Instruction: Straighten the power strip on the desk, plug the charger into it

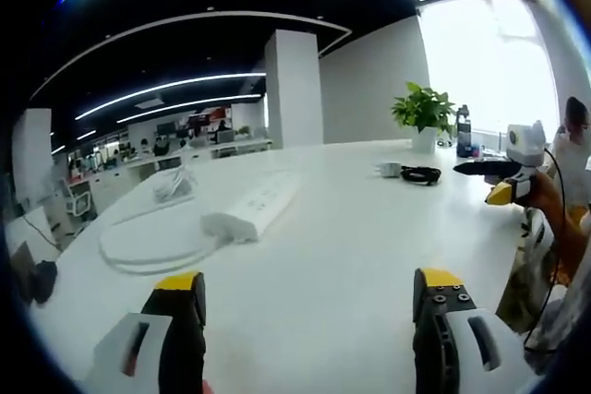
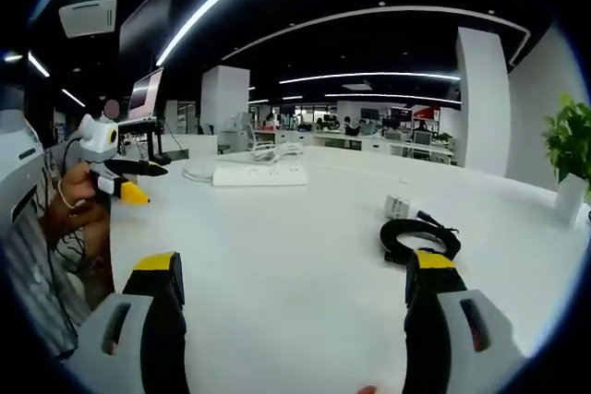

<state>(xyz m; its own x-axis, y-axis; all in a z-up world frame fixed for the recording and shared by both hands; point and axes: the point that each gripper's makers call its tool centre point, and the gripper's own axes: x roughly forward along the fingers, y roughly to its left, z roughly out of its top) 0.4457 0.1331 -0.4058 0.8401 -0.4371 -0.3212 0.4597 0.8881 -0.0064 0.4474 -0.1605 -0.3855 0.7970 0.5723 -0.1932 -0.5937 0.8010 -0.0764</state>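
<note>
A white power strip (image 1: 254, 210) lies at a slant on the white desk (image 1: 342, 256), its white cord (image 1: 148, 246) looped to its left. In the right gripper view the power strip (image 2: 260, 175) lies far across the desk. A white charger (image 2: 397, 207) with a coiled black cable (image 2: 420, 237) rests just ahead of my right gripper (image 2: 291, 292), which is open and holds nothing. The charger (image 1: 390, 170) and black cable (image 1: 421, 174) sit far off in the left gripper view. My left gripper (image 1: 309, 306) is open above bare desk. The right gripper (image 1: 503, 182) enters from the right.
A potted plant (image 1: 425, 113) and a dark bottle (image 1: 463, 131) stand at the desk's far edge. A white cable bundle (image 1: 174, 185) lies beyond the strip. A person's hand (image 2: 78, 205) holds the other gripper (image 2: 115, 168). Office desks and monitors fill the background.
</note>
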